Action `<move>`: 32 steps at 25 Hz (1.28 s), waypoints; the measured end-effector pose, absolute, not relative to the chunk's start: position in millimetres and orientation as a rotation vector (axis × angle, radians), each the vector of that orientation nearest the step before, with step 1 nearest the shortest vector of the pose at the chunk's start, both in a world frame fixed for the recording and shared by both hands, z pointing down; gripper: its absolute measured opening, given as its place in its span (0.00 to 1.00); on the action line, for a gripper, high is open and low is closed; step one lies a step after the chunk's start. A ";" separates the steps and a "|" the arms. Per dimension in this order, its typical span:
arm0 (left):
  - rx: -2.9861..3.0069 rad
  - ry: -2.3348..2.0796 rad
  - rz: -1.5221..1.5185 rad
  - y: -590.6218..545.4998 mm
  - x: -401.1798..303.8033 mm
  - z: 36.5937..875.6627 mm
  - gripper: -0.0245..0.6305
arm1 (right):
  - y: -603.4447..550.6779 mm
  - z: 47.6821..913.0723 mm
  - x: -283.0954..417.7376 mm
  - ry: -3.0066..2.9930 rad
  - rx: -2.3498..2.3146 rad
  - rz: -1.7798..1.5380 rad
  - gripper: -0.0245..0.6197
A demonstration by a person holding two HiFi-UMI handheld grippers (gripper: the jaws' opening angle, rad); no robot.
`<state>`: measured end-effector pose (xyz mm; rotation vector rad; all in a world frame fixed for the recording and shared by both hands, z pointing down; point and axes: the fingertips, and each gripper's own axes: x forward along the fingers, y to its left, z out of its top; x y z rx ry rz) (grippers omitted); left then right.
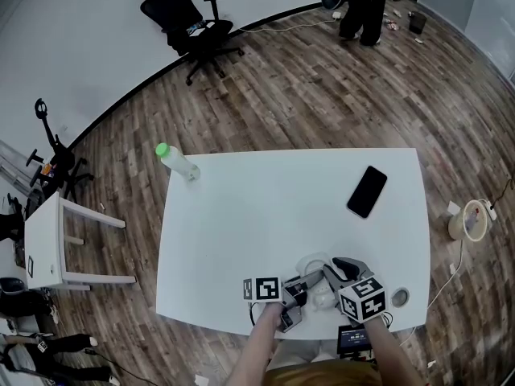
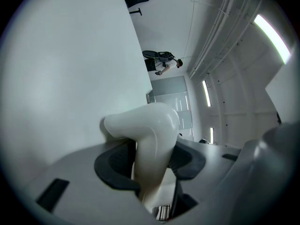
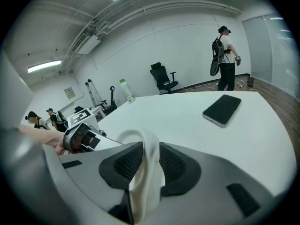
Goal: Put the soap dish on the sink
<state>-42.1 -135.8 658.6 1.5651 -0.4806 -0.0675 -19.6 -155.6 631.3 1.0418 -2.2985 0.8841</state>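
Both grippers hold the white soap dish (image 1: pixel 316 268) just above the near edge of the white table (image 1: pixel 265 207). My left gripper (image 1: pixel 299 285) comes in from the left and is shut on a thick curved part of the dish (image 2: pixel 149 134), its dark pads pressing on both sides. The right gripper (image 1: pixel 336 272) is shut on the dish's thin rim (image 3: pixel 145 149). In the right gripper view the left gripper (image 3: pixel 82 137) shows close by at the left. No sink is in view.
A black phone (image 1: pixel 367 191) lies flat at the table's far right. A bottle with a green cap (image 1: pixel 177 162) lies near the far left corner. A round grommet (image 1: pixel 399 297) sits by the near right edge. An office chair (image 1: pixel 189 22) and a person (image 1: pixel 362 6) stand far off.
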 end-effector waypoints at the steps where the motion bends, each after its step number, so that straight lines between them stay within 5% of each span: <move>1: 1.564 -0.483 -0.065 -135.7 -42.6 658.2 0.32 | -155.6 630.9 -19.9 -2.291 1.051 0.886 0.19; 32: 1.604 -0.544 -0.091 -124.2 -57.7 645.9 0.39 | -149.6 632.8 -11.4 -2.275 1.194 0.640 0.19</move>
